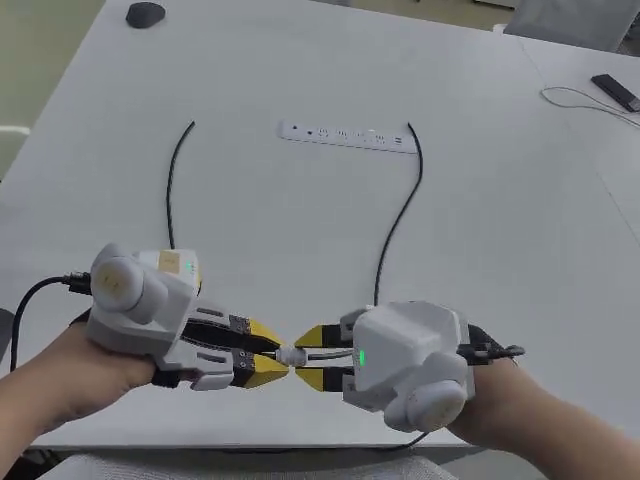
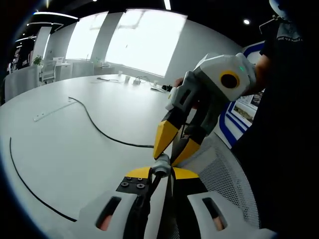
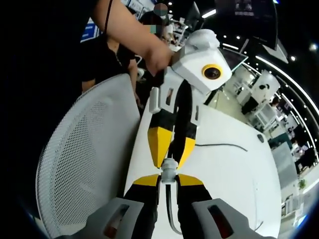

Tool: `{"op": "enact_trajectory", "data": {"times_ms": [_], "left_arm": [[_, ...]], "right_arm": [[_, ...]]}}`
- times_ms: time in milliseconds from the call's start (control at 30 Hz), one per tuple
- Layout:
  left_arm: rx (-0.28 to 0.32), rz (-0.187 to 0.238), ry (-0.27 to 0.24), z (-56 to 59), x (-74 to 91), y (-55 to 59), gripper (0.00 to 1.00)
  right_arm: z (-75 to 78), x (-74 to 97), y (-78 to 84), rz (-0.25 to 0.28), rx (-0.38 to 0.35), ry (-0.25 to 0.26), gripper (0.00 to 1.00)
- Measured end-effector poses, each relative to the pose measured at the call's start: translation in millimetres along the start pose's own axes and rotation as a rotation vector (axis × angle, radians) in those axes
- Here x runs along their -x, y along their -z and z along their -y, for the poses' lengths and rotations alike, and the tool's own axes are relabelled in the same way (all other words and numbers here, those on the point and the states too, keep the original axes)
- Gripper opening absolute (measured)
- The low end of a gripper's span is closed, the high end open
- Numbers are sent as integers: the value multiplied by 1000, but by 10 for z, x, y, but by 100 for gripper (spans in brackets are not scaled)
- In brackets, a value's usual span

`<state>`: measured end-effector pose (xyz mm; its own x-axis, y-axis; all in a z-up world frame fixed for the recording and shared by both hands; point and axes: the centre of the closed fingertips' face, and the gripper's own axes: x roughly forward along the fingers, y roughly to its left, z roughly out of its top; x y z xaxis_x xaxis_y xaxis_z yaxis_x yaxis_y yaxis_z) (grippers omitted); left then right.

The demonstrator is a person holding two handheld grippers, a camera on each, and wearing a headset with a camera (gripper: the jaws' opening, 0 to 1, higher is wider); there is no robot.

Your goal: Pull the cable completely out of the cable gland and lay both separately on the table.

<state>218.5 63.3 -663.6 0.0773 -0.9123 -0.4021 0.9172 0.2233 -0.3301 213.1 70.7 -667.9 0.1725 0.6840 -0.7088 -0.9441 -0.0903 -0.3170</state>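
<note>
Left gripper (image 1: 270, 355) clamps gland (image 1: 291, 355), right gripper (image 1: 310, 357) clamps cable (image 1: 330, 352); tip to tip, axis along worktop (image 1: 300, 220) near edge; pull apart sideways

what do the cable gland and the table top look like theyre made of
Cable gland: likely moulded plastic, pale grey, dull sheen; too small to be sure. Table: smooth matt light-grey top, probably laminate, with faint window glare in the left gripper view.
</note>
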Motion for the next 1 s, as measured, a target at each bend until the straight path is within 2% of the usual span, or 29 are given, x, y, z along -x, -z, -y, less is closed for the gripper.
{"op": "enact_trajectory", "data": {"times_ms": [133, 267, 333, 433, 567, 667, 733, 833, 1000], "left_arm": [[5, 17, 4, 0, 7, -40, 15], [-1, 31, 1, -24, 1, -64, 15], [-14, 37, -1, -36, 0, -86, 15], [-38, 45, -3, -54, 10, -112, 15], [-83, 58, -16, -70, 45, -149, 15], [-98, 58, -26, -92, 58, -156, 15], [-120, 52, -34, -108, 66, -160, 15], [-139, 42, -44, -128, 64, -149, 15], [-156, 59, -52, -134, 57, -185, 15]], "right_arm": [[41, 13, -21, 25, -55, 11, 8], [49, 38, -12, 28, -98, 24, 12], [84, 68, -1, 33, -169, 54, 13], [154, 116, 56, 35, -317, 99, 16], [227, 173, 125, 37, -409, 143, 15], [223, 183, 139, 33, -405, 156, 16], [247, 184, 176, 13, -390, 195, 15], [253, 161, 197, -1, -393, 216, 15], [230, 103, 200, -26, -363, 263, 11]]}}
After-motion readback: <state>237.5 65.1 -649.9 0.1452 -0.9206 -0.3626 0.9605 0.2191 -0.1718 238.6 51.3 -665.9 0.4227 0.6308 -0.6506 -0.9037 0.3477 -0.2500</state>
